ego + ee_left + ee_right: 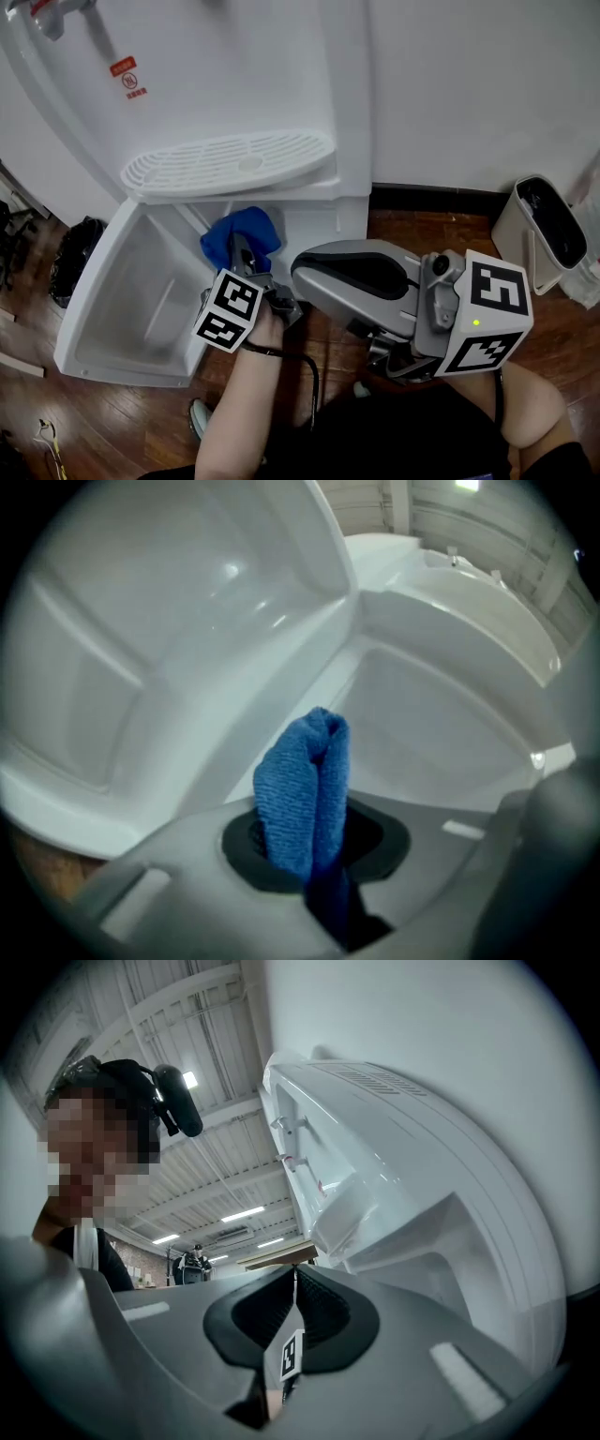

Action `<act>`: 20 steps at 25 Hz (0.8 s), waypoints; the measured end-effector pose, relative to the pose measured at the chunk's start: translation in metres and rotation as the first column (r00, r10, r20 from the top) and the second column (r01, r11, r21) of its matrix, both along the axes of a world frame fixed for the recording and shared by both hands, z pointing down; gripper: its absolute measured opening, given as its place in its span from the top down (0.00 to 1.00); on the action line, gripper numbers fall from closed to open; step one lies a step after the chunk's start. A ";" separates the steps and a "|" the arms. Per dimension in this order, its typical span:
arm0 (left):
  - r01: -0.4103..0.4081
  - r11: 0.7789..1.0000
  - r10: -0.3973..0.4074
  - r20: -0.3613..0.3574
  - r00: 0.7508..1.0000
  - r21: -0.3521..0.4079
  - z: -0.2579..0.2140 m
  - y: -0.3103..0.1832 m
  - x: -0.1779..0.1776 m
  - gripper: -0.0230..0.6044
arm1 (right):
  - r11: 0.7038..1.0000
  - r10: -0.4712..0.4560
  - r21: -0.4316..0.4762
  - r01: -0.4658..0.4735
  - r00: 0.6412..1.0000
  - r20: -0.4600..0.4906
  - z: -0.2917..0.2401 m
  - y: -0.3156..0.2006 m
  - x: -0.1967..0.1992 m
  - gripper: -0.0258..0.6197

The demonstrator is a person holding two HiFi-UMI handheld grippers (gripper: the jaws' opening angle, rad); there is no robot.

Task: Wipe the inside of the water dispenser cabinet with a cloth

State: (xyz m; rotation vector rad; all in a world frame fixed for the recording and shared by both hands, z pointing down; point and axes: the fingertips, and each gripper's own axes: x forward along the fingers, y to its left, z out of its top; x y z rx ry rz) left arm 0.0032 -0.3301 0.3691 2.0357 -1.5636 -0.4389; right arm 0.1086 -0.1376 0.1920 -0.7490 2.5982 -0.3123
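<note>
The white water dispenser [234,84] stands against the wall with its lower cabinet door [131,291] swung open to the left. My left gripper [246,267] is shut on a blue cloth [242,236] and holds it at the cabinet's mouth, just under the drip tray [230,161]. In the left gripper view the folded blue cloth [305,794] sticks up between the pressed jaws, with the white cabinet interior [441,714] ahead and the door's inner face [169,630] at the left. My right gripper [314,272] is shut and empty, hanging back right of the cabinet; in its own view its jaws [292,1312] meet.
A white bin with a dark liner [548,230] stands on the wooden floor [422,234] at the right by the wall. A dark bag [75,258] lies left of the open door. My legs and a shoe [199,417] are at the bottom.
</note>
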 end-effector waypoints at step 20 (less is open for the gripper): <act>-0.186 0.934 0.257 0.215 0.942 -0.304 0.085 -0.019 0.045 0.87 | 1.000 -0.003 -0.027 0.003 1.000 -0.002 0.008 -0.004 0.001 0.94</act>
